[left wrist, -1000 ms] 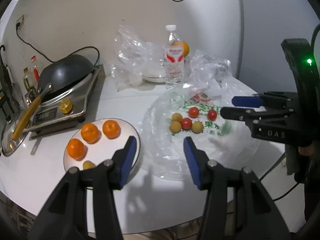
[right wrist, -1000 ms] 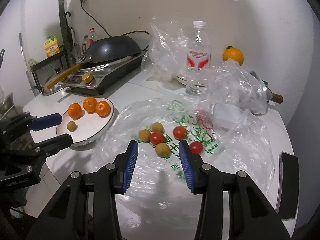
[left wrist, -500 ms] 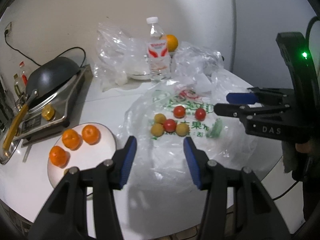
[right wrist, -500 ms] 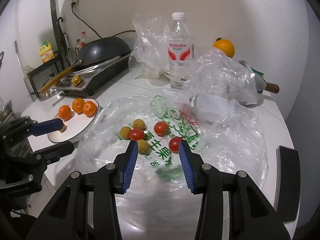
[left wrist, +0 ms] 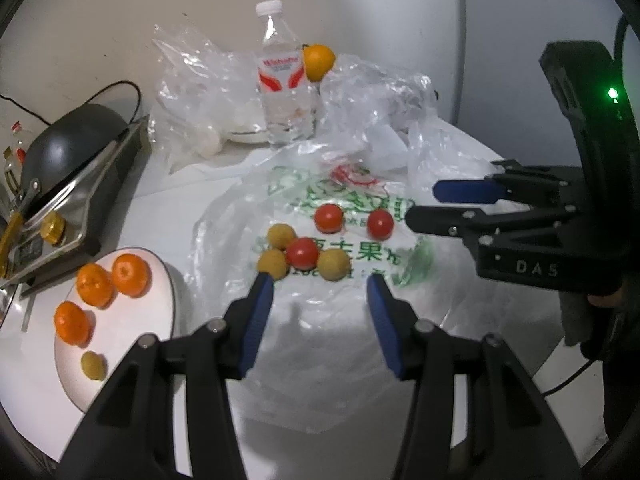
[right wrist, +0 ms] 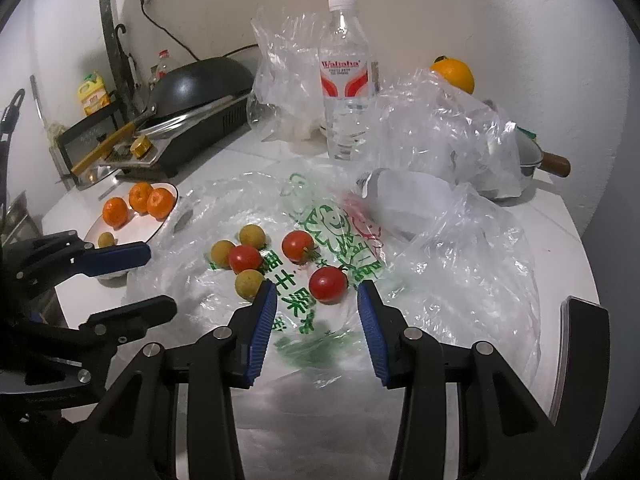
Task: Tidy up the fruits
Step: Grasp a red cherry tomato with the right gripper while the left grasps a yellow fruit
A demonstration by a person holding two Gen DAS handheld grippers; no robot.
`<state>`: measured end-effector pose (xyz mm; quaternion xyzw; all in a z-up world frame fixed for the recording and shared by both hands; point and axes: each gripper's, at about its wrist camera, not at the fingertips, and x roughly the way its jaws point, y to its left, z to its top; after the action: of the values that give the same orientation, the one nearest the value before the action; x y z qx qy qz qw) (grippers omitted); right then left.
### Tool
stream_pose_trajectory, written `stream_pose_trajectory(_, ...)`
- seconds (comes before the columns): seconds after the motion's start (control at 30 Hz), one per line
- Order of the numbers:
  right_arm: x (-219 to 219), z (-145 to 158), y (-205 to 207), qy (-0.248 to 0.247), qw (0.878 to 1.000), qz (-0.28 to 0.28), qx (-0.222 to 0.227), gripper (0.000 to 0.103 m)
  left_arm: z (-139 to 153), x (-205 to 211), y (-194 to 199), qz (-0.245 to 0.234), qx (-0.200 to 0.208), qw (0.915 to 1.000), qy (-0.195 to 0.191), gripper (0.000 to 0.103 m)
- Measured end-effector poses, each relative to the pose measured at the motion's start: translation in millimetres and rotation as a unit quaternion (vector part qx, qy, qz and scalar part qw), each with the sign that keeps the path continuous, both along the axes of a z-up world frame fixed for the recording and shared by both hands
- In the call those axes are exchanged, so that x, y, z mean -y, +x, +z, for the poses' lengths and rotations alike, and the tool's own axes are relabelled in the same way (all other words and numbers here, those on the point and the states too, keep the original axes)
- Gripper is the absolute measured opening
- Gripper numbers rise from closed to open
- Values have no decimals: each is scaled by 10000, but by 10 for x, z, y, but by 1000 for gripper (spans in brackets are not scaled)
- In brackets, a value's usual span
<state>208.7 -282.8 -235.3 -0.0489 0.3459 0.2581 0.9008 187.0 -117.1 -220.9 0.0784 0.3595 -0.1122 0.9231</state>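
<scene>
White counter (right wrist: 224, 160), fruit inventory.

Plastic bag (left wrist: 320, 304), flattened, is spread over the counter's middle. On it are found three tomatoes (right wrist: 328, 284) and three small yellow-brown fruits (left wrist: 334, 265); one tomato (left wrist: 302, 253) is touched by all three yellow fruits, and the other two tomatoes lie apart from that cluster.

Plate (left wrist: 160, 312), white, is set at the counter's left edge, just beside the bag. Three tangerines (left wrist: 130, 274) and one small yellow fruit (left wrist: 93, 365) are held on it.

Bottle (right wrist: 347, 80), upright, and an orange (right wrist: 454, 74) on crumpled plastic are kept at the back edge, near the wall.

Left gripper (left wrist: 320, 292): jaws are seen open and empty, over the bag.

Right gripper (right wrist: 316, 300): jaws are seen open and empty, with a tomato just ahead of the tips.
</scene>
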Motion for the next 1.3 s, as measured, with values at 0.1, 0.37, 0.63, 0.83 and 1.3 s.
stream_pose_trajectory(0.1, -13, -32, 62, -22, 9999, 97, -32, 45, -48, 43, 58, -12, -70, 10000, 7, 50)
stream_pose_trajectory(0.37, -62, -141, 221, -96, 9994, 280, -189, 39, -191, 117, 245, 5, -266, 9996, 20, 50)
stream_pose_trajectory(0.63, -105, -205, 320, -54, 9988, 363, -331, 38, -296, 177, 390, -66, -434, 9990, -9, 50)
stream_pose_trajectory(0.83, -89, -243, 398, -51, 9984, 387, -413, 38, -394, 222, 515, -95, -573, 9983, 15, 50)
stream_pose_trajectory(1.3, -69, -311, 500, -26, 9971, 493, -573, 38, -524, 236, 794, -107, -886, 9960, -93, 50)
